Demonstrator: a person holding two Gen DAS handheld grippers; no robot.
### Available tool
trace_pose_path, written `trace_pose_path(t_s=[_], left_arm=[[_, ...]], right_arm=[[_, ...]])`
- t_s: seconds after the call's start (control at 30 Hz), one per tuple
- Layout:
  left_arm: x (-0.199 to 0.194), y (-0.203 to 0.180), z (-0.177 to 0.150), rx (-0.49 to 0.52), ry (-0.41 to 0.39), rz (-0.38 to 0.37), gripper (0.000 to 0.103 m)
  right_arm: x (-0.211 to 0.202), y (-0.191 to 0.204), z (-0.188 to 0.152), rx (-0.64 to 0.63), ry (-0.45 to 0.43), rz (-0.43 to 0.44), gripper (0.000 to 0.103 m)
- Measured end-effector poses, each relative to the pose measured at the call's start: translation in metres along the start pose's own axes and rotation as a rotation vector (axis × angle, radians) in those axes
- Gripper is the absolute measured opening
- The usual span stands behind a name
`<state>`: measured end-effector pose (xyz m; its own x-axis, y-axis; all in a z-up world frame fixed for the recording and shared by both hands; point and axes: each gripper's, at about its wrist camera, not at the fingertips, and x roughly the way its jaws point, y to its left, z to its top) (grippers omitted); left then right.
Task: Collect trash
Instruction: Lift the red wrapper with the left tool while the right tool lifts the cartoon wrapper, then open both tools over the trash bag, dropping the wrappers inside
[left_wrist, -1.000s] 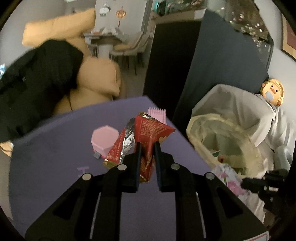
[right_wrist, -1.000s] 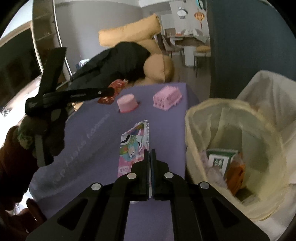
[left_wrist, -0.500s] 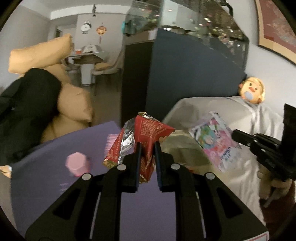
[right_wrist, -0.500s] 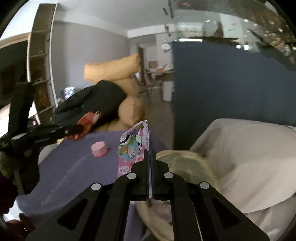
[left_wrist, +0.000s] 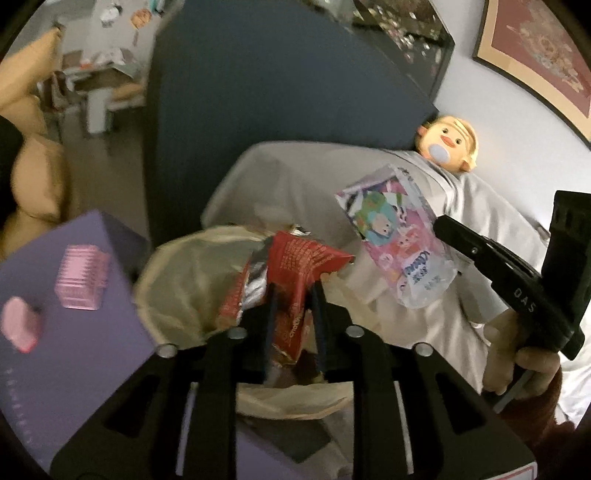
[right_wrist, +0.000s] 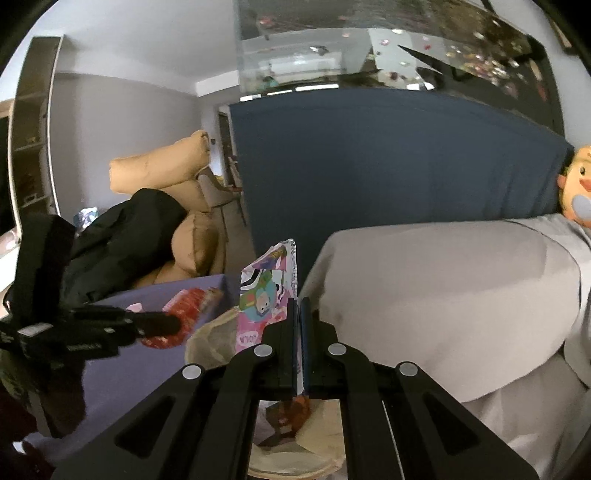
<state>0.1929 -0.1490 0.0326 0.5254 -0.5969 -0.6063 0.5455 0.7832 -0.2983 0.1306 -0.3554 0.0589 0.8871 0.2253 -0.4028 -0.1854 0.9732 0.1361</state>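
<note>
My left gripper (left_wrist: 293, 295) is shut on a red foil snack wrapper (left_wrist: 295, 262) and holds it over the open mouth of the cream-lined trash bin (left_wrist: 177, 266). My right gripper (right_wrist: 298, 306) is shut on a pink cartoon-printed wrapper (right_wrist: 266, 291), held above the same bin (right_wrist: 210, 332). In the left wrist view the right gripper (left_wrist: 443, 225) holds the pink wrapper (left_wrist: 391, 229) to the right of the red one. In the right wrist view the left gripper (right_wrist: 173, 323) and the red wrapper (right_wrist: 188, 306) are at the left.
A purple table (left_wrist: 55, 369) lies left of the bin with a pink ribbed basket (left_wrist: 81, 282) and a pink box (left_wrist: 18, 325) on it. A grey covered sofa (right_wrist: 443, 288) with a duck toy (left_wrist: 447, 142) is behind. A dark blue panel (left_wrist: 277, 92) stands beyond.
Both grippers have lifted their wrappers off the purple table and carried them right, over the bin. The table and its pink items have slid to the left of the view.
</note>
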Motion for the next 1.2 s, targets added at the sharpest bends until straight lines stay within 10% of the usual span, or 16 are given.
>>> trace_pose_path(t_s=[0.1, 0.47, 1.1, 1.2], left_arm=[[0.015, 0.002, -0.003, -0.012, 0.030, 0.002, 0.036], [-0.045, 0.048, -0.047, -0.144, -0.015, 0.292, 0.045], [-0.119, 0.064, -0.132, -0.307, -0.114, 0.387, 0.050], [-0.125, 0.056, -0.142, -0.305, -0.134, 0.405, 0.053]], right_arm=[[0.007, -0.004, -0.005, 0.012, 0.016, -0.004, 0.004], [0.056, 0.025, -0.029, -0.036, 0.133, 0.024, 0.004], [0.096, 0.052, -0.044, -0.054, 0.249, -0.033, 0.006], [0.085, 0.048, -0.044, -0.018, 0.241, -0.043, 0.022]])
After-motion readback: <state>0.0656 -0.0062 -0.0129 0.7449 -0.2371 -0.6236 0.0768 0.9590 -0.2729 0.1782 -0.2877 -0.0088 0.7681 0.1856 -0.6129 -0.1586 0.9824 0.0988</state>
